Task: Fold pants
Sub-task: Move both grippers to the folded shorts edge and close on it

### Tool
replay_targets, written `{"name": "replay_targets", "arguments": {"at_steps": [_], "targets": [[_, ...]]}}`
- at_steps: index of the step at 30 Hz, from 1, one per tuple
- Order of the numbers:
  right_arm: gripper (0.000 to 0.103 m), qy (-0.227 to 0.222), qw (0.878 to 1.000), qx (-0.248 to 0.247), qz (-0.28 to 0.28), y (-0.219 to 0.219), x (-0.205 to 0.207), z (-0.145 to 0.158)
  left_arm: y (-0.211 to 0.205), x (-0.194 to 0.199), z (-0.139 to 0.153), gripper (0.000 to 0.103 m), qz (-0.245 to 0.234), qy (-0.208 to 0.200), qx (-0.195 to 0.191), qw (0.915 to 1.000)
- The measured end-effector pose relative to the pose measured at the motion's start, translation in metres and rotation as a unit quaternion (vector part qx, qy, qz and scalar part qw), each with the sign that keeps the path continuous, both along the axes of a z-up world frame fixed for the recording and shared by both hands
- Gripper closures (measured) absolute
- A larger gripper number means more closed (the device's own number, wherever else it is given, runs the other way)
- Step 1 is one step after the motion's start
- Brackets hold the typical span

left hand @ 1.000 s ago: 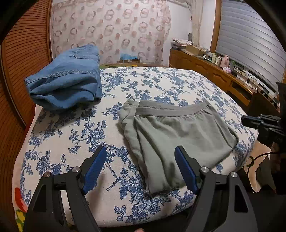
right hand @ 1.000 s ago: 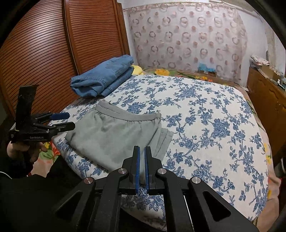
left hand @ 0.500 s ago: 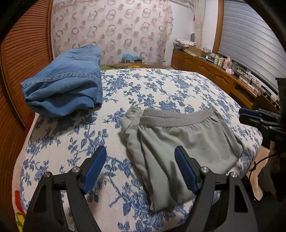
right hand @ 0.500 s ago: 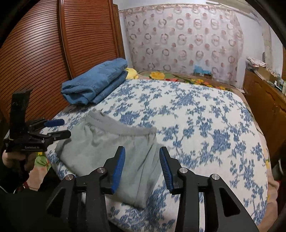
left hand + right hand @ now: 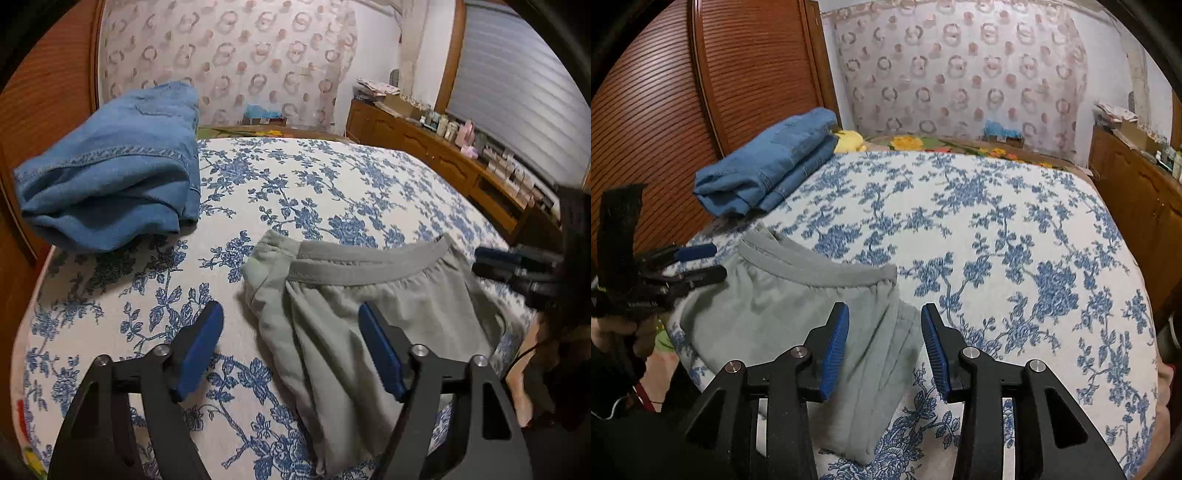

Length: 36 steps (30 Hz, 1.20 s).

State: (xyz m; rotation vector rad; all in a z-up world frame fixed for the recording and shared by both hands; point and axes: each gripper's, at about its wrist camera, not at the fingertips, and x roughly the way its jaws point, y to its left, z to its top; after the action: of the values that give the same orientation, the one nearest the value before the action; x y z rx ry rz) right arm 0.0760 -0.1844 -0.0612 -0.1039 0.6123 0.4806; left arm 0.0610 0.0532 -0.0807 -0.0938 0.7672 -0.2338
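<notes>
Grey folded pants (image 5: pixel 388 302) (image 5: pixel 775 306) lie on the flower-print bed (image 5: pixel 314 184) near its front edge, waistband away from me. My left gripper (image 5: pixel 290 314) hovers over their left folded edge. Its jaws stand wide and are closing slightly, the pads pressing on nothing. My right gripper (image 5: pixel 884 310) hangs above the pants' right folded edge. Its jaws are opening, with cloth below the gap but none gripped. Each gripper shows in the other's view: the right gripper (image 5: pixel 491 262) at the pants' right side, the left gripper (image 5: pixel 705 264) at their left side.
Folded blue jeans (image 5: pixel 110 184) (image 5: pixel 768 166) lie at the bed's far left by a slatted wooden wardrobe (image 5: pixel 665 92). A cluttered wooden sideboard (image 5: pixel 443 158) runs along the right wall. A patterned curtain (image 5: pixel 960 74) hangs behind the bed.
The right gripper went from shut to open. Both grippers moved forward over the bed, so the grey pants now lie closer under their fingers.
</notes>
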Motion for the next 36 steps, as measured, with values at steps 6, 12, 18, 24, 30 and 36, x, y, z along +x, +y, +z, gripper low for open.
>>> {"name": "replay_targets", "arguments": {"at_steps": [6, 12, 18, 24, 30, 36], "targets": [[0.058, 0.011, 1.0, -0.012, -0.003, 0.003, 0.006, -0.01, 0.003, 0.006, 0.004, 0.037, 0.004, -0.006, 0.005, 1.0], [0.057, 0.023, 1.0, -0.016, -0.012, 0.003, 0.011, -0.018, 0.001, 0.017, -0.002, 0.047, -0.006, 0.012, -0.001, 0.9999], [0.057, 0.027, 0.999, -0.018, -0.014, 0.005, 0.015, -0.019, -0.004, 0.023, -0.012, 0.047, -0.014, 0.028, 0.0, 0.9995], [0.057, 0.027, 0.999, -0.024, -0.009, 0.01, 0.02, -0.02, -0.005, 0.025, -0.014, 0.047, -0.015, 0.032, -0.001, 0.9994], [0.057, 0.027, 0.999, -0.019, -0.01, 0.009, 0.022, -0.021, -0.002, 0.033, -0.014, 0.047, -0.014, 0.037, -0.018, 0.9991], [0.057, 0.026, 0.999, -0.019, -0.017, 0.01, 0.025, -0.02, -0.005, 0.038, -0.014, 0.047, -0.015, 0.037, -0.009, 0.9992]]}}
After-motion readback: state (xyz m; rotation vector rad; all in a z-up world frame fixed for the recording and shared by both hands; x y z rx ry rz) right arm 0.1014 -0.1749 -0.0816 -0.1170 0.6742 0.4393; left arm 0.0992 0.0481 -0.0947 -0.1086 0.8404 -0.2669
